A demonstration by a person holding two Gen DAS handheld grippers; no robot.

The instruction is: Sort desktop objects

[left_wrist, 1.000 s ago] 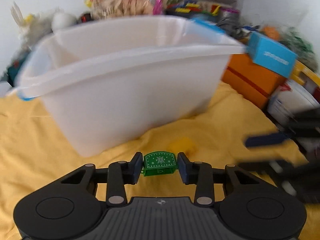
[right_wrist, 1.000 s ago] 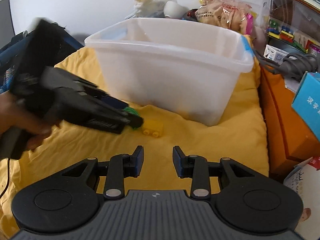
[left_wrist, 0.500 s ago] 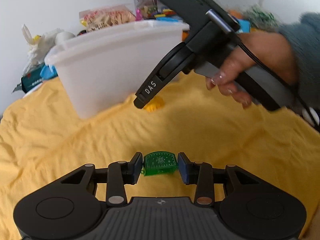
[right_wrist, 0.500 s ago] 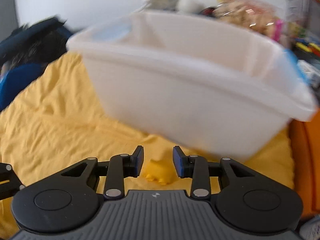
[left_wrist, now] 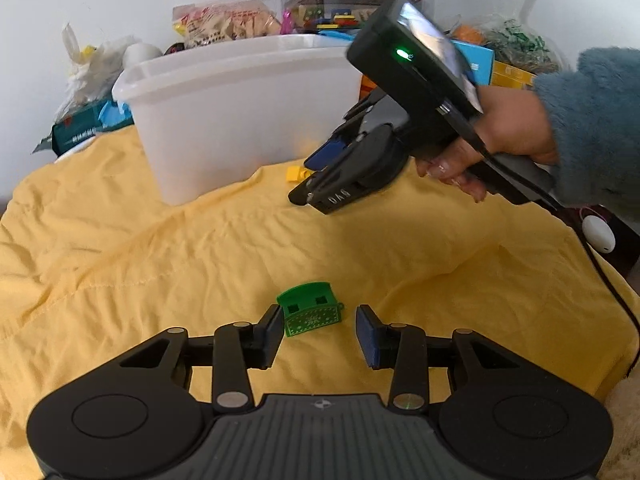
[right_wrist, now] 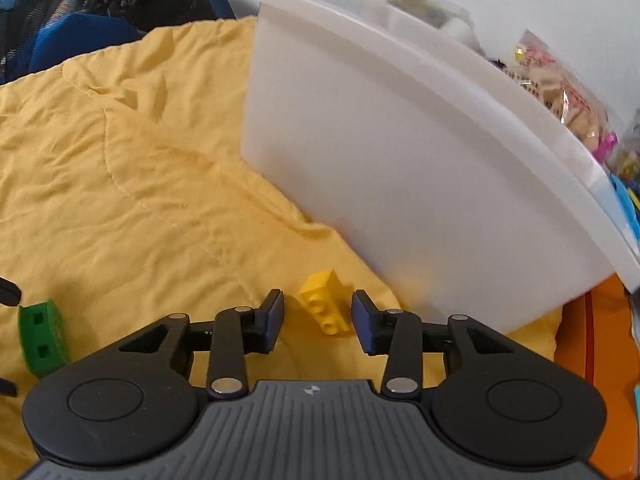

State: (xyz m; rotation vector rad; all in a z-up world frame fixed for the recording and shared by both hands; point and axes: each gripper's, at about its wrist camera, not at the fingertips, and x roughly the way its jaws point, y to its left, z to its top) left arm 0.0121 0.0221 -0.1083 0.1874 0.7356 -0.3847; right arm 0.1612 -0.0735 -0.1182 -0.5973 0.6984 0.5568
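A green toy piece (left_wrist: 310, 310) lies on the yellow cloth (left_wrist: 160, 248) between the fingers of my left gripper (left_wrist: 319, 334), which is open; it touches the left finger only. It also shows in the right wrist view (right_wrist: 42, 338). My right gripper (right_wrist: 318, 322) is open, with a yellow brick (right_wrist: 325, 304) lying on the cloth between its fingers, untouched. In the left wrist view the right gripper (left_wrist: 316, 190) points down at the yellow brick (left_wrist: 295, 174) beside the white plastic bin (left_wrist: 240, 108).
The white bin (right_wrist: 420, 168) stands close in front and to the right of the right gripper. Behind it are snack bags (left_wrist: 224, 24), a clear box of toys (left_wrist: 344, 4) and a white plastic bag (left_wrist: 92, 68). An orange box (right_wrist: 608, 368) is at right.
My left gripper opened and let go of the green piece, which now lies on the cloth. My right gripper lowered around the yellow brick by the bin.
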